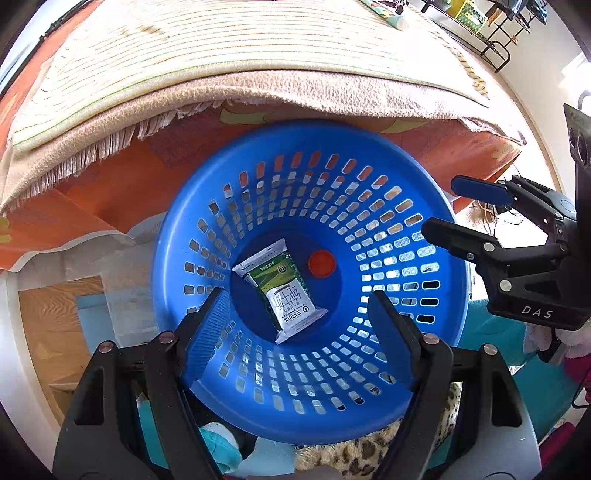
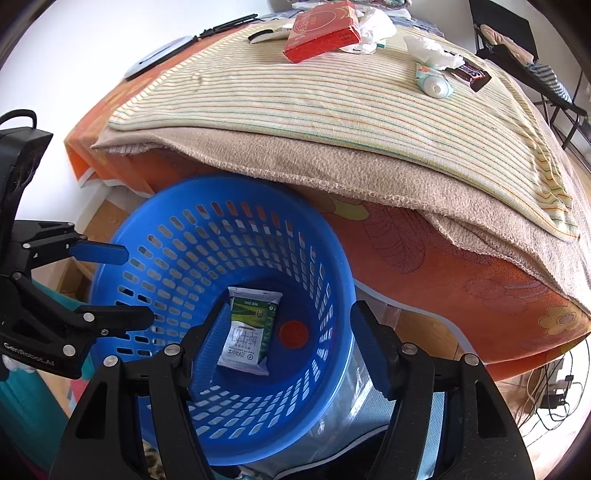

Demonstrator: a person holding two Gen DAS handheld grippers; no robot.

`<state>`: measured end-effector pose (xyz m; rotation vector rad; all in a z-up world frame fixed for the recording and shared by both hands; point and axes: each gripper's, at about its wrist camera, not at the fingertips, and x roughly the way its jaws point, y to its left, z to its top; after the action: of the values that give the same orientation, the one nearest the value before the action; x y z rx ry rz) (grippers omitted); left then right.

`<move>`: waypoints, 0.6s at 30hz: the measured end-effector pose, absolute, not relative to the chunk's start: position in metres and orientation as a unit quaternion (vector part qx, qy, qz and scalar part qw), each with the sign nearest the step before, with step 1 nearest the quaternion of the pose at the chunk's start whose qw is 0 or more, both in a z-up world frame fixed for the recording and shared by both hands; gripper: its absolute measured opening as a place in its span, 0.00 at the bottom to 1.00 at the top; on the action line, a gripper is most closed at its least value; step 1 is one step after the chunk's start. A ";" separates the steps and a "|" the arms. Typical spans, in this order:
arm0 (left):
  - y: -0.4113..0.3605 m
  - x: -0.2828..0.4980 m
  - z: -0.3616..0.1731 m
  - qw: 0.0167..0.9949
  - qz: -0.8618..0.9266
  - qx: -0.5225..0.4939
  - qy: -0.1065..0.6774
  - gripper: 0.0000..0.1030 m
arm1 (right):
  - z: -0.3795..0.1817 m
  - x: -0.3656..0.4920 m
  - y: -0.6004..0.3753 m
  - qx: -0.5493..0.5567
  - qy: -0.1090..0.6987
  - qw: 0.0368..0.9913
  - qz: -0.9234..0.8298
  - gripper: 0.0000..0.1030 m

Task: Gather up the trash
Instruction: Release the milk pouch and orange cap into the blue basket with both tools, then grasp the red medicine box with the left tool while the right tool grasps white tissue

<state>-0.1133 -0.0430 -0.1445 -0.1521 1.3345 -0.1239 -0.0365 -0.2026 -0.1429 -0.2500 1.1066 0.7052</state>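
Note:
A blue slotted basket stands beside the bed. On its floor lie a green and white milk carton and an orange bottle cap. My left gripper is open and empty over the basket's mouth. My right gripper is open and empty over the basket's right rim. On the bed's striped towel lie crumpled tissues, a Snickers wrapper, a tube and a red box.
The orange bedspread hangs down behind the basket, with a beige blanket under the towel. A leopard-print cloth and teal fabric lie by the basket. Cables lie on the wooden floor at right. A black rack stands beyond the bed.

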 end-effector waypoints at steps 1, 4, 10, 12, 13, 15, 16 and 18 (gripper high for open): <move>-0.043 -0.112 -0.143 0.782 -0.057 -0.071 0.616 0.77 | -0.142 -0.035 -0.204 -0.114 0.514 0.786 0.324 0.65; -0.042 -0.109 -0.138 0.785 -0.057 -0.076 0.612 0.77 | -0.140 -0.030 -0.207 -0.107 0.515 0.789 0.319 0.65; -0.041 -0.100 -0.127 0.792 -0.055 -0.084 0.603 0.77 | -0.133 -0.023 -0.214 -0.094 0.513 0.795 0.309 0.65; -0.040 -0.096 -0.123 0.793 -0.054 -0.089 0.600 0.77 | -0.130 -0.019 -0.216 -0.090 0.511 0.797 0.308 0.65; -0.038 -0.094 -0.121 0.794 -0.052 -0.091 0.599 0.77 | -0.128 -0.018 -0.216 -0.088 0.510 0.799 0.307 0.65; -0.036 -0.089 -0.116 0.795 -0.049 -0.098 0.597 0.77 | -0.124 -0.013 -0.218 -0.085 0.508 0.801 0.305 0.66; -0.034 -0.086 -0.114 0.795 -0.049 -0.102 0.596 0.77 | -0.122 -0.011 -0.219 -0.084 0.506 0.803 0.304 0.66; -0.032 -0.080 -0.109 0.796 -0.049 -0.111 0.593 0.77 | -0.117 -0.006 -0.221 -0.081 0.503 0.806 0.301 0.66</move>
<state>-0.0802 -0.0315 -0.1086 -0.2390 1.2746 -0.1059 -0.0065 -0.2206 -0.1171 -0.1739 1.0758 0.6434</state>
